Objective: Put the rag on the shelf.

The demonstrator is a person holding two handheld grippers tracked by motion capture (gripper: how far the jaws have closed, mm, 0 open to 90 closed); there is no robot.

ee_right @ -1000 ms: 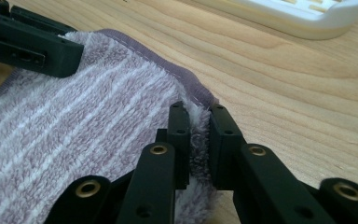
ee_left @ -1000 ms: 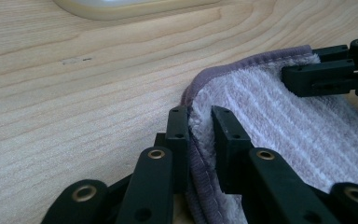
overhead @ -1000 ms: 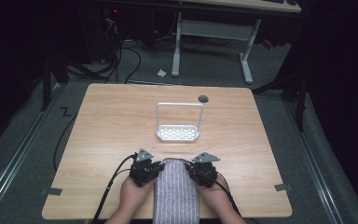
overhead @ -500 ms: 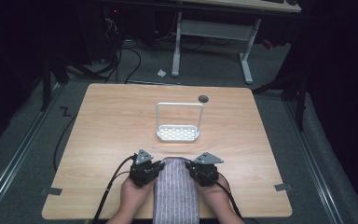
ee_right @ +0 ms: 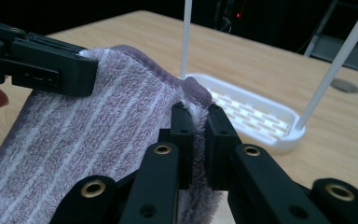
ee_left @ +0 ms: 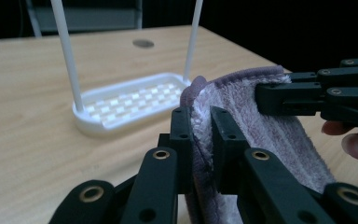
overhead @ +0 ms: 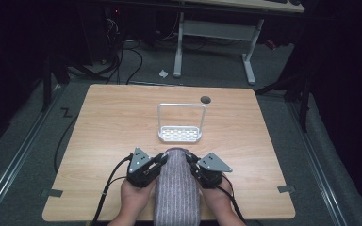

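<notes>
1. The left gripper (overhead: 159, 161) pinches the left far corner of the towel (overhead: 176, 188), left of the rack (overhead: 180, 135); bare table (overhead: 99, 136) lies to its left.
2. The towel hangs over the table's near edge, just short of the rack.
3. The right gripper (overhead: 193, 164) clamps the towel's right far corner; open tabletop lies beyond.

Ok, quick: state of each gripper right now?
Left gripper: closed on the towel, at one far corner.
Right gripper: closed on the towel's other far corner.
</notes>
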